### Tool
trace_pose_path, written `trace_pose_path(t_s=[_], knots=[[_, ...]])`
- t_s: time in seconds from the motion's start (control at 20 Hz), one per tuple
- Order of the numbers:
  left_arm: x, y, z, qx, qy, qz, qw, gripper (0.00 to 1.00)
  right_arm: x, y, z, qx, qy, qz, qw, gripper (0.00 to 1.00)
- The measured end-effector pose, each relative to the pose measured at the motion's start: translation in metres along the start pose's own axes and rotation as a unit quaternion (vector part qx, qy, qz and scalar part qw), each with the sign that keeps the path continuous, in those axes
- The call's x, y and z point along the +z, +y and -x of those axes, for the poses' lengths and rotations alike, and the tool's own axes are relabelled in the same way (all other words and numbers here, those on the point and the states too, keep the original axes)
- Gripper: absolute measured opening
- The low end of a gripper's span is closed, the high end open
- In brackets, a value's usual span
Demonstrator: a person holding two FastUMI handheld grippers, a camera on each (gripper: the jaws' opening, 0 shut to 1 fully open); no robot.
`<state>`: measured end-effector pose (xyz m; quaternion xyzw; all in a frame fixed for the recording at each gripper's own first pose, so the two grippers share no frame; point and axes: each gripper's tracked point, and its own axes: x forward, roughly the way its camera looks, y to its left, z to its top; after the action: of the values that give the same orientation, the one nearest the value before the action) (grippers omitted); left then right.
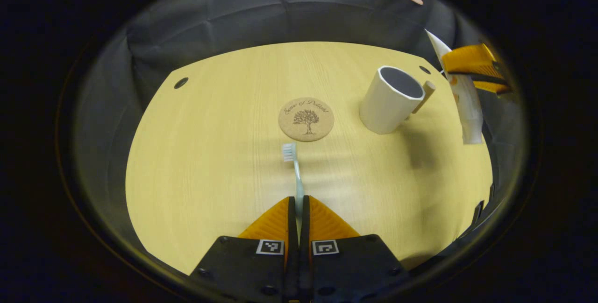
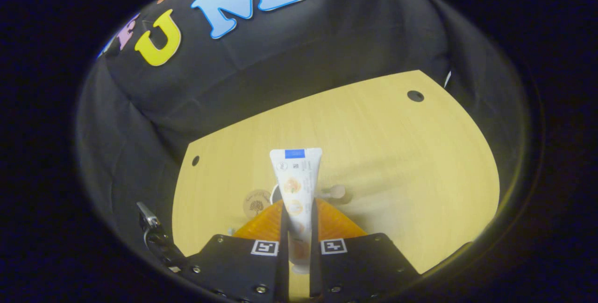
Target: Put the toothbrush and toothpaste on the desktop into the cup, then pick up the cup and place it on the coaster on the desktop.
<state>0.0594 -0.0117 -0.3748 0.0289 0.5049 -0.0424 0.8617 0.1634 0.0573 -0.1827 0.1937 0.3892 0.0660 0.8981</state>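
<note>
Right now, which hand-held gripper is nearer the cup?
Right. The right hand-held gripper, holding the toothpaste, hangs just beside the cup. The left hand-held gripper, clamping the toothbrush, sits farther back.

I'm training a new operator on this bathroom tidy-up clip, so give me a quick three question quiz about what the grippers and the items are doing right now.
1. True or false: the cup already stands on the coaster.
2. What does the left gripper hold?
A. toothbrush
B. toothpaste
C. cup
3. Fill in: the right gripper is shut on the ____.

Key
1. False: the cup sits on the desktop, apart from the coaster, and looks empty.
2. A: the toothbrush, bristles pointing toward the coaster.
3. toothpaste, held above the desktop.
</note>
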Motion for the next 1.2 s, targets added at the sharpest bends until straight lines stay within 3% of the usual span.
trace_pose_path(t_s=[0.65, 1.05, 1.2], knots=[[-0.016, 0.025, -0.001, 0.016, 0.020, 0.012, 1.000, 0.08, 0.064, 0.011, -0.052, 0.022, -0.095, -0.018, 0.995, 0.18], [-0.031, 0.039, 0.026, 0.034, 0.026, 0.024, 0.999, 0.08, 0.054, 0.014, -0.075, 0.001, -0.142, 0.071, 0.987, 0.18], [-0.033, 0.053, 0.050, 0.038, 0.024, 0.026, 0.999, 0.08, 0.032, 0.011, -0.084, 0.000, -0.122, 0.068, 0.990, 0.18]])
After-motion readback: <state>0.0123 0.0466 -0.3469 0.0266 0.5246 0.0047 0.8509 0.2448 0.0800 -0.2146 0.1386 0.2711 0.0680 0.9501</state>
